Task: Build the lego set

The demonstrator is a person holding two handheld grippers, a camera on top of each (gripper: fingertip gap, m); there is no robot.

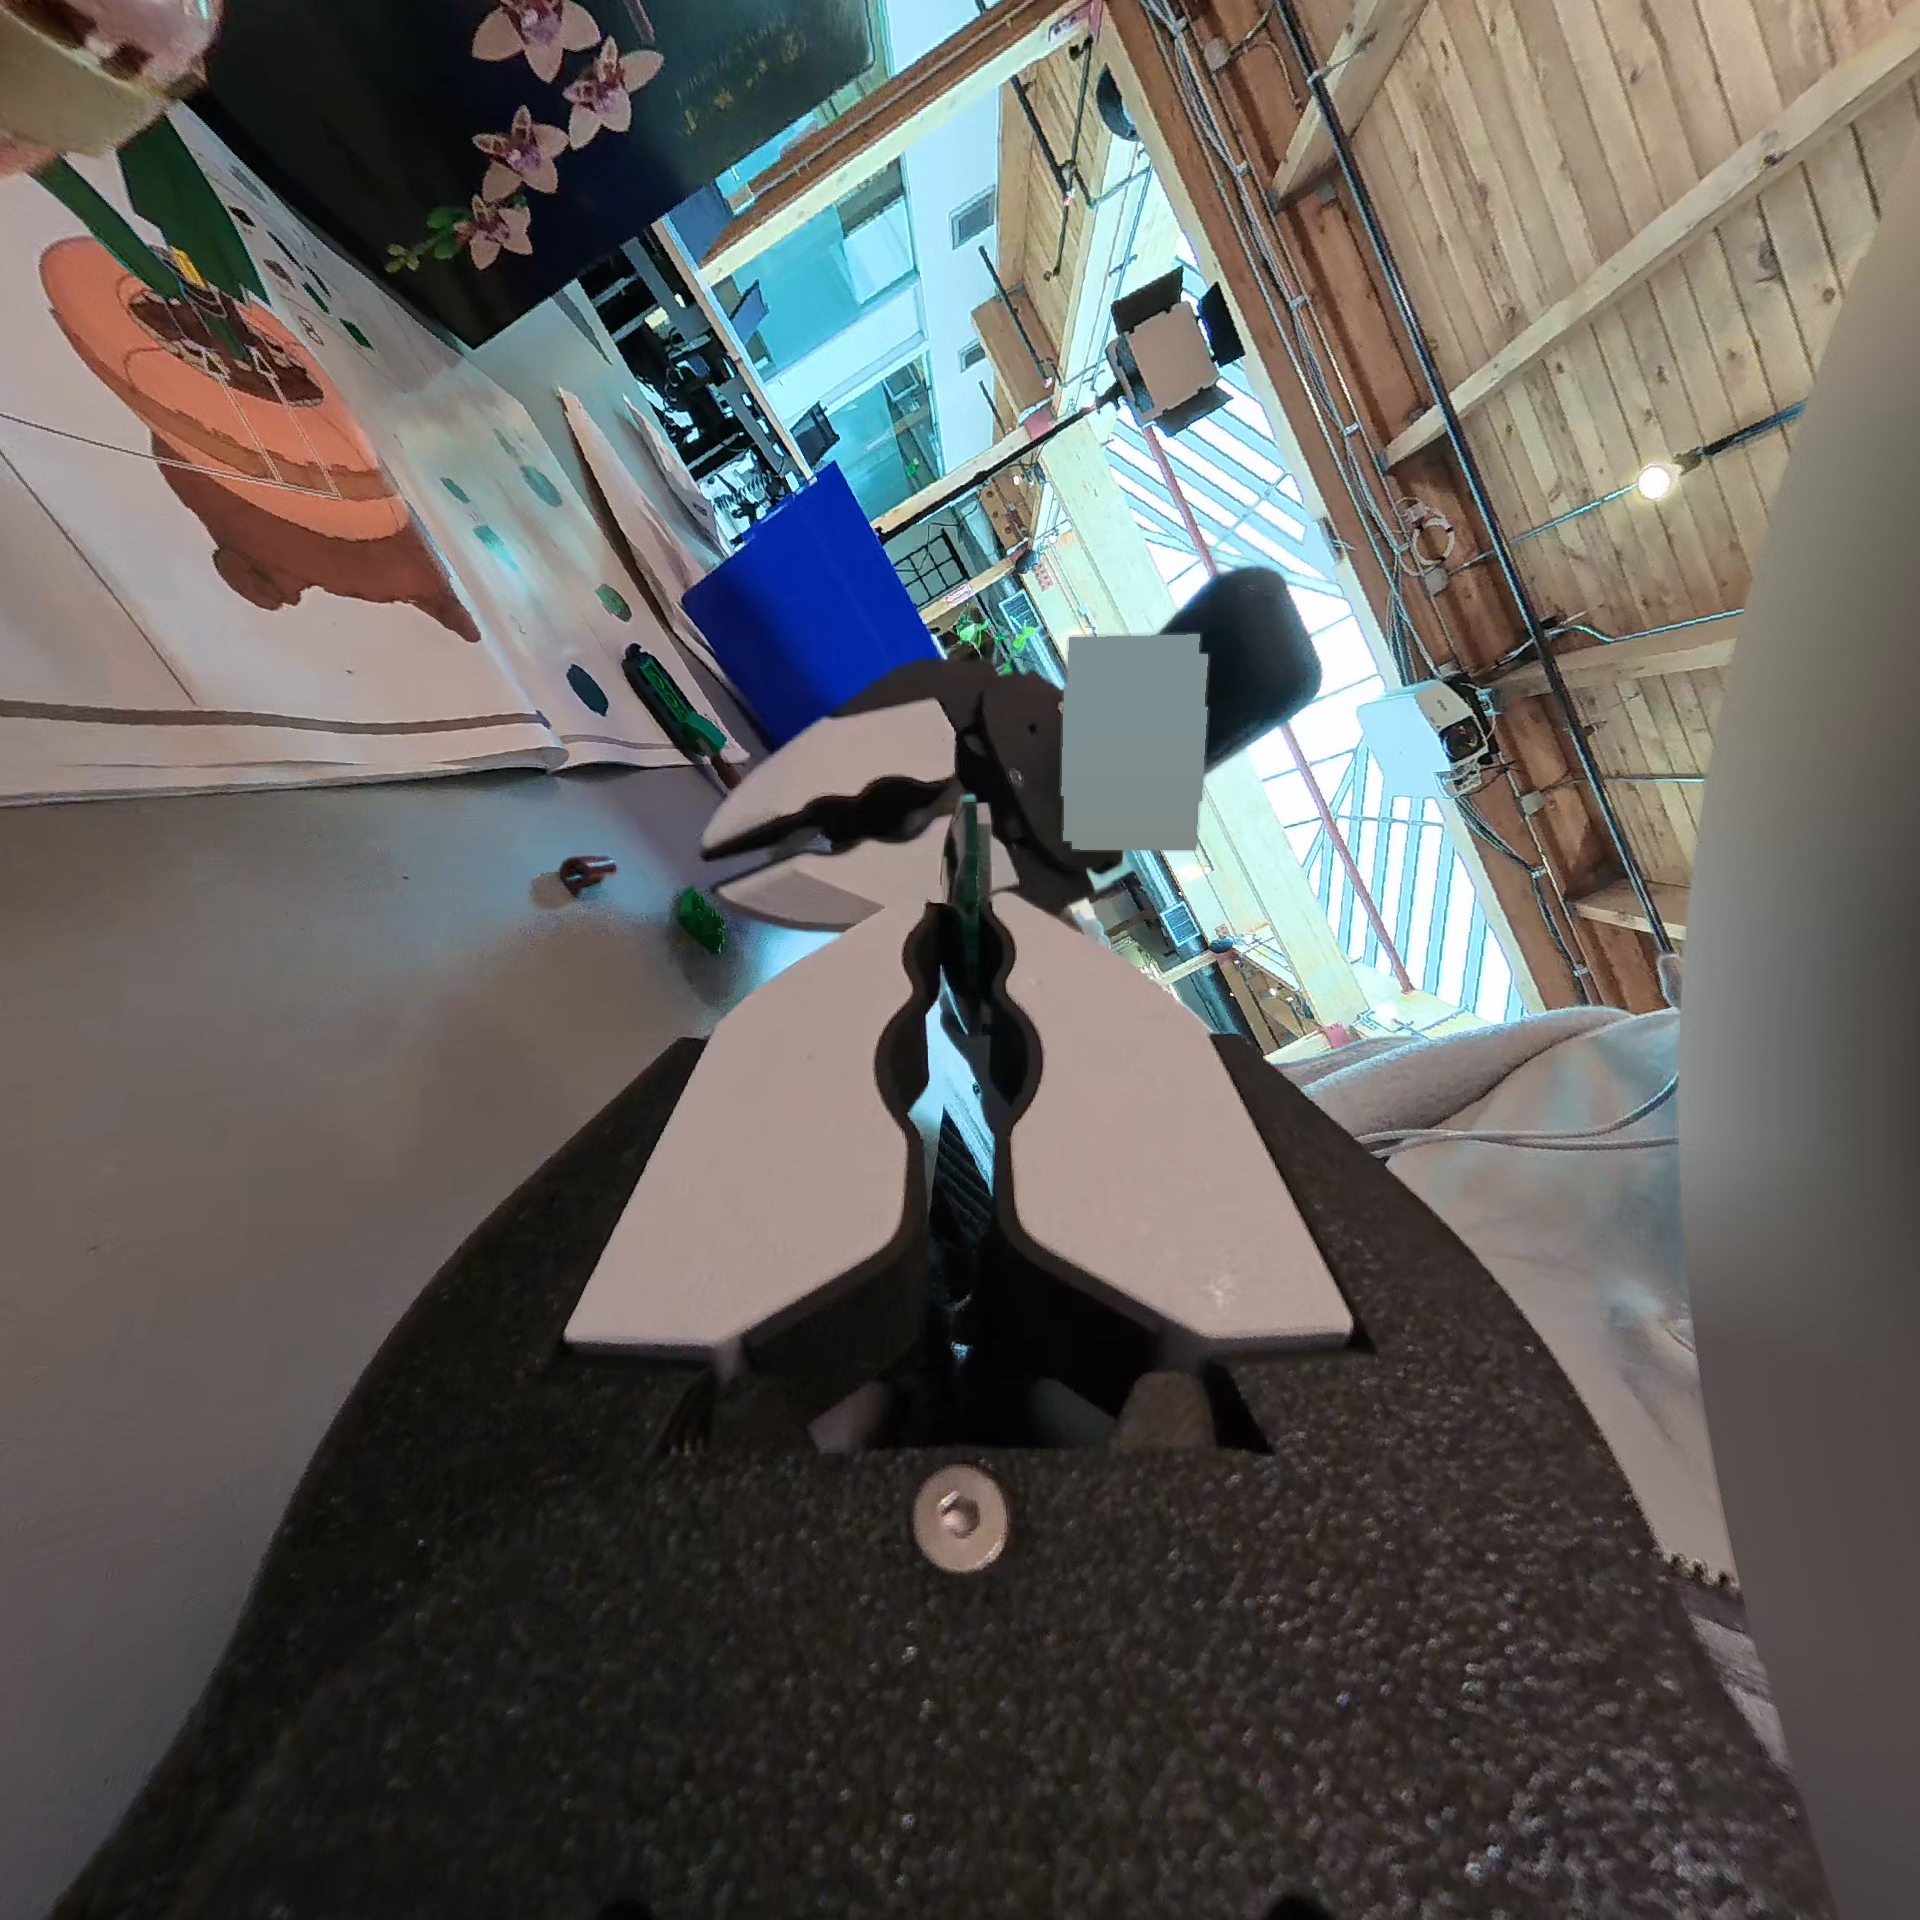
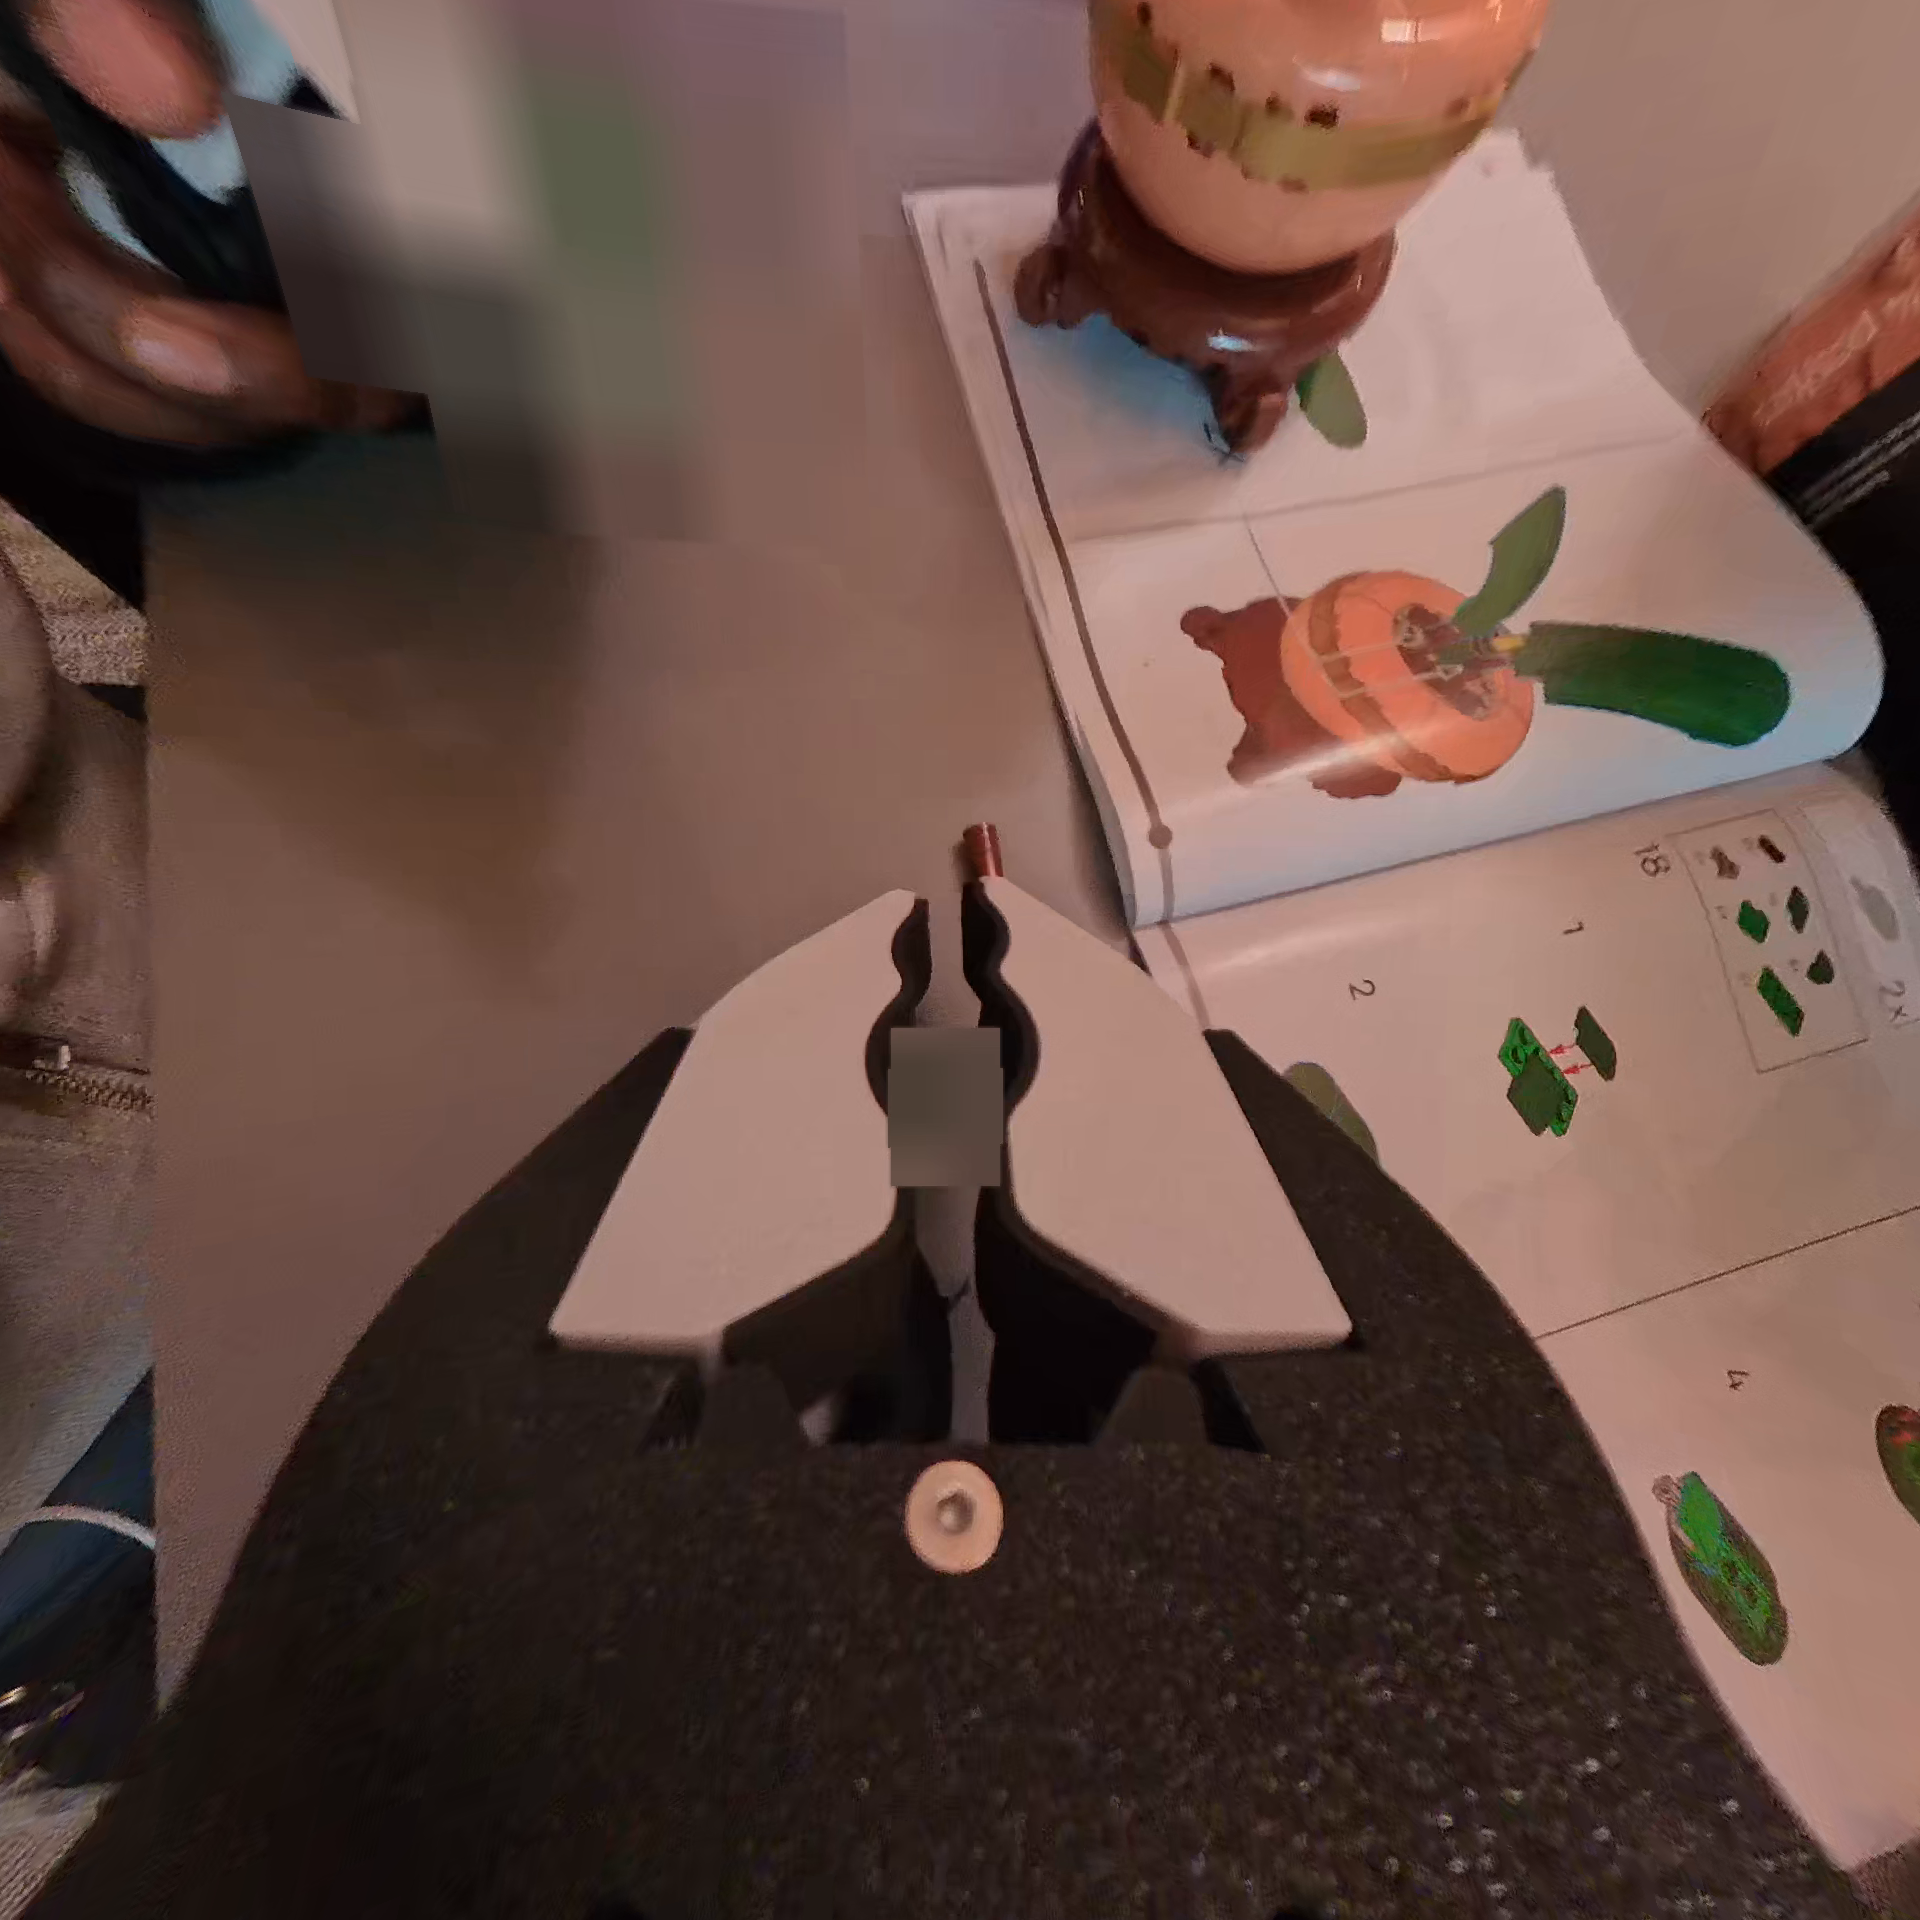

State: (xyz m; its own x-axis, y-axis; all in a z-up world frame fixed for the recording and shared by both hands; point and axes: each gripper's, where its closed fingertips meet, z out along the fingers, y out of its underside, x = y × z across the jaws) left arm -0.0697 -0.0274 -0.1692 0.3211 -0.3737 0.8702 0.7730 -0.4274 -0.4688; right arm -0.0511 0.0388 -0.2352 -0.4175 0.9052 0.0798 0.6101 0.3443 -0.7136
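1. The left tool (image 1: 958, 914) is nearly closed, pinching a thin dark green piece (image 1: 968, 883) upright at its tips.
2. The right tool (image 2: 945, 902) has its fingers a narrow gap apart, gripping nothing; a small brown piece (image 2: 983, 844) lies on the grey worktop (image 2: 520, 831) just ahead of it.
3. The part-built pot model (image 2: 1247, 208) stands on the open instruction booklet (image 2: 1558, 499).
4. A bright green brick (image 1: 700, 921) lies loose on the worktop.

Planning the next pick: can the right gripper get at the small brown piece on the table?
Probably yes: the small brown piece lies just beyond the right gripper, on bare table, nothing between them.
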